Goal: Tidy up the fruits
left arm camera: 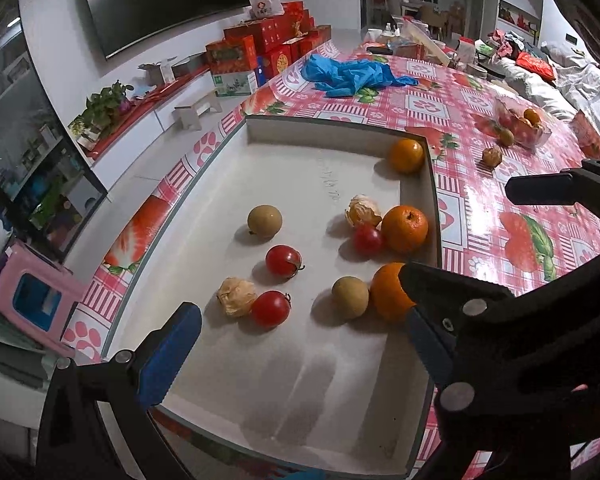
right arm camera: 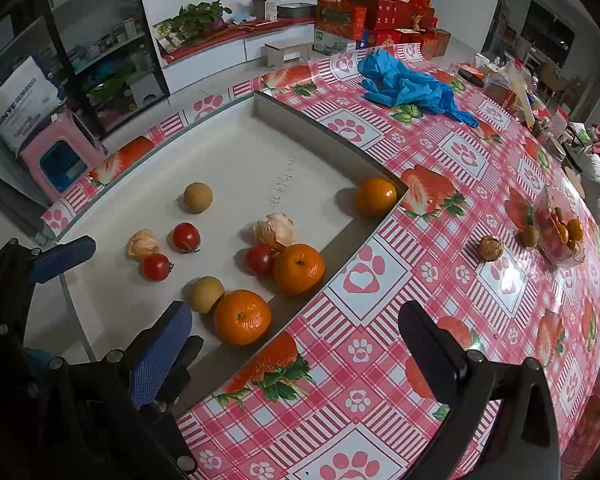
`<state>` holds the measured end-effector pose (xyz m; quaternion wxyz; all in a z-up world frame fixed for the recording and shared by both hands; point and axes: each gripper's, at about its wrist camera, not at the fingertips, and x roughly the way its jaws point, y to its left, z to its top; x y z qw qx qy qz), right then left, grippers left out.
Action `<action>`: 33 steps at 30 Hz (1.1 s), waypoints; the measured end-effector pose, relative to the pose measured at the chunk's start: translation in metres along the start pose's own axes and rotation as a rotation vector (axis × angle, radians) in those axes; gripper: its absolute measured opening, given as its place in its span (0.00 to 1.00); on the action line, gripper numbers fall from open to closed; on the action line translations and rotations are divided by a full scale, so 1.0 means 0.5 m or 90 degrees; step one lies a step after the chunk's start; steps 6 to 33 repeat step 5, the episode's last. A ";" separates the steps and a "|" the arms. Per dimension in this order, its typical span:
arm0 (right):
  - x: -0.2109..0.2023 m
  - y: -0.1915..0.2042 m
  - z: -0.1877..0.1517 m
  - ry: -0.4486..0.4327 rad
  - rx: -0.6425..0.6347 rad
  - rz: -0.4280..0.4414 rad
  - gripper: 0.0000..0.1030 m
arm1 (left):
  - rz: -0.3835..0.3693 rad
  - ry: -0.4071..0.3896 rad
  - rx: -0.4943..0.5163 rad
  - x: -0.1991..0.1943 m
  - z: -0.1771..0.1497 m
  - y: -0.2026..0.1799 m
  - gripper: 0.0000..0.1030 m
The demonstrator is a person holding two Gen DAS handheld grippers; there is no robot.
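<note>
A shallow white tray [left arm camera: 284, 168] [right arm camera: 236, 152] lies on the pink patterned tablecloth. It holds three oranges [left arm camera: 405, 228] [right arm camera: 299, 268], three cherry tomatoes [left arm camera: 283, 261] [right arm camera: 186, 237], two round brown fruits [left arm camera: 264, 219] [right arm camera: 198, 197] and two papery husked fruits [left arm camera: 236, 296] [right arm camera: 142, 243]. My left gripper [left arm camera: 296, 292] hovers open over the tray's near half, nothing between its fingers. My right gripper [right arm camera: 294, 312] is open above the tray's right wall, beside the nearest orange [right arm camera: 242, 317]. Off to the right, a husked fruit [right arm camera: 491, 248] and a brown fruit [right arm camera: 530, 235] lie loose on the cloth.
A clear plastic container [right arm camera: 558, 226] [left arm camera: 520, 122] with more fruit stands at the far right of the table. Blue crumpled gloves [right arm camera: 408, 84] lie at the back. Beyond the table's left edge are a pink stool [right arm camera: 60, 156] and red boxes [left arm camera: 260, 48].
</note>
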<state>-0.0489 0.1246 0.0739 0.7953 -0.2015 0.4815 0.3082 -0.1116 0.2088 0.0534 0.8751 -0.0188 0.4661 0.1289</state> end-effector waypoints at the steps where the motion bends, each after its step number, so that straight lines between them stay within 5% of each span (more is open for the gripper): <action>1: 0.000 0.001 0.000 0.000 0.001 0.000 1.00 | 0.001 -0.002 0.001 -0.001 -0.001 -0.001 1.00; 33: -0.002 0.000 -0.001 -0.002 0.002 0.001 1.00 | 0.003 -0.004 0.009 -0.004 -0.002 -0.005 1.00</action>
